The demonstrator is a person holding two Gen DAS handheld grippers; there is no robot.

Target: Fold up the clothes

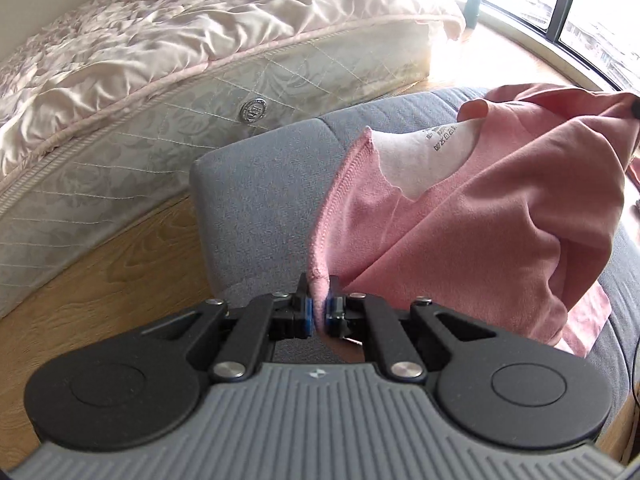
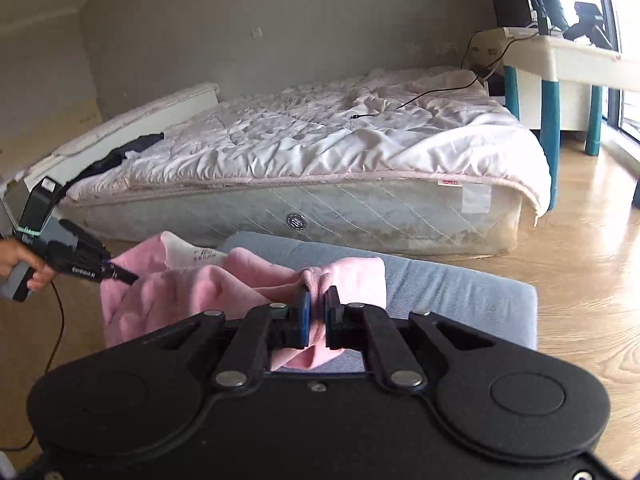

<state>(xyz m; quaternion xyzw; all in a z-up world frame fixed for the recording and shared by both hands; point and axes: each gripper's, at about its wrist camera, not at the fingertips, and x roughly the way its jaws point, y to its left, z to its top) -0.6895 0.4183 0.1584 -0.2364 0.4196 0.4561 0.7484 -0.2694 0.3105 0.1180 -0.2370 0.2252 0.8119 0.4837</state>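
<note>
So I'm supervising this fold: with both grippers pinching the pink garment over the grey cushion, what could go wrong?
1. The left gripper pinches only a thin hem edge of the pink garment; it may slip free.
2. The right gripper holds a bunched wad, so layers could fold crooked.
3. Cloth hangs past the grey cushion edge and could drag toward the floor.

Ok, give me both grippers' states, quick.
Left gripper: shut on the pink garment.
Right gripper: shut on the pink garment.
</note>
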